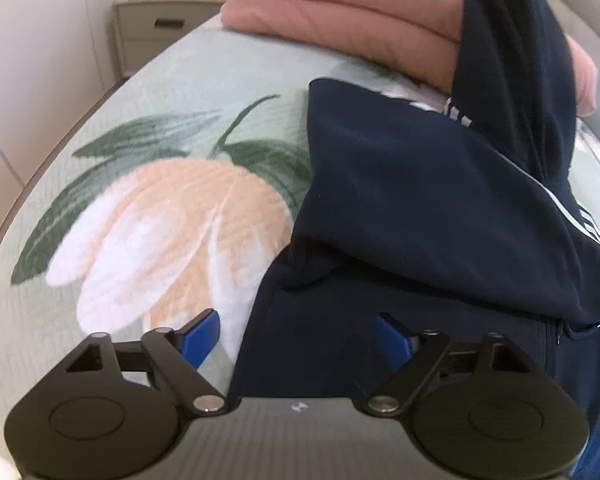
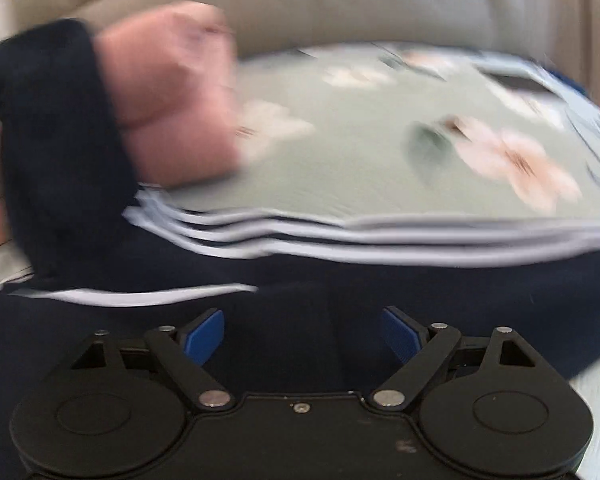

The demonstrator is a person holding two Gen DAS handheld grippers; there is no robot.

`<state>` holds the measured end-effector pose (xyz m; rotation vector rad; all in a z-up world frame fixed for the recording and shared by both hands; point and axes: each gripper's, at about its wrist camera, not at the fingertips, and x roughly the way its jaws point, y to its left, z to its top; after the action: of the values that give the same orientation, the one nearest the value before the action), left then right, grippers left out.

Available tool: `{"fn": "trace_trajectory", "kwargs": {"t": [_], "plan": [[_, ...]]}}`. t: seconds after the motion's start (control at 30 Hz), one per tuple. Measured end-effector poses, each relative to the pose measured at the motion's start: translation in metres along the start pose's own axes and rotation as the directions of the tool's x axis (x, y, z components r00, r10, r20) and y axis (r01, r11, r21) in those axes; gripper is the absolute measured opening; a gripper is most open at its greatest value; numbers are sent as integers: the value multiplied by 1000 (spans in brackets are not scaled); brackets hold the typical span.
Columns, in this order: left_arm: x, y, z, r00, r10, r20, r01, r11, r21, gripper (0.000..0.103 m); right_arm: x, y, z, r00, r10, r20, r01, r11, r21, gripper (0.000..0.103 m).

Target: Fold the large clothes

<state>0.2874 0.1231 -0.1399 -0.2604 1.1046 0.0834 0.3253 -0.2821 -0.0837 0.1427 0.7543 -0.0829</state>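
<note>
A navy blue jacket with white stripes (image 1: 420, 200) lies on the bed, one side folded over its body. A sleeve (image 1: 512, 60) hangs upright at the right in the left wrist view. My left gripper (image 1: 300, 336) is open over the jacket's left edge, its right pad above the cloth. In the right wrist view, which is blurred, my right gripper (image 2: 302, 334) is open just above the jacket (image 2: 340, 280). The dark sleeve cuff (image 2: 56, 140) stands raised at the left. Nothing is between either gripper's fingers.
The bed has a pale green floral cover (image 1: 160, 184). Pink folded pillows (image 1: 340, 12) lie at its head, and a beige nightstand (image 1: 156, 28) stands beyond. A padded beige headboard (image 2: 340, 8) rises behind the bed in the right wrist view.
</note>
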Motion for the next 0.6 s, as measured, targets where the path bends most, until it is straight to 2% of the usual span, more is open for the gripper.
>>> {"fn": "trace_trajectory", "kwargs": {"t": [0.07,0.13,0.17,0.23,0.27,0.33,0.43,0.5,0.6], "plan": [[0,-1,1,999,-11,-33,10,1000,-21,87,-6,28,-1,999,53,-7,-54,990,-131,102],[-2,-4,1,998,-25,-56,24,999,-24,86,5,52,-7,988,113,-106,-135,963,-232,102],[-4,-6,0,998,-22,-63,21,1000,-16,86,15,59,-11,981,102,-162,-142,955,-259,102],[-8,-11,-1,997,9,-78,-8,1000,12,86,41,58,-23,964,30,-264,-103,958,-269,102],[-10,-14,-1,996,25,-90,-23,999,26,86,52,50,-28,952,27,-305,-104,965,-240,102],[-14,-17,-1,993,40,-111,-35,999,41,86,47,32,-26,957,97,-273,-144,977,-159,102],[-17,-23,0,992,32,-124,-26,999,43,86,32,20,-14,951,120,-284,-144,987,-66,102],[-18,-29,1,991,39,-131,-33,998,46,86,22,8,-7,929,210,-306,-217,976,11,102],[-21,-37,4,988,53,-148,-48,998,37,86,8,-23,-8,887,318,-336,-281,947,155,102]]}}
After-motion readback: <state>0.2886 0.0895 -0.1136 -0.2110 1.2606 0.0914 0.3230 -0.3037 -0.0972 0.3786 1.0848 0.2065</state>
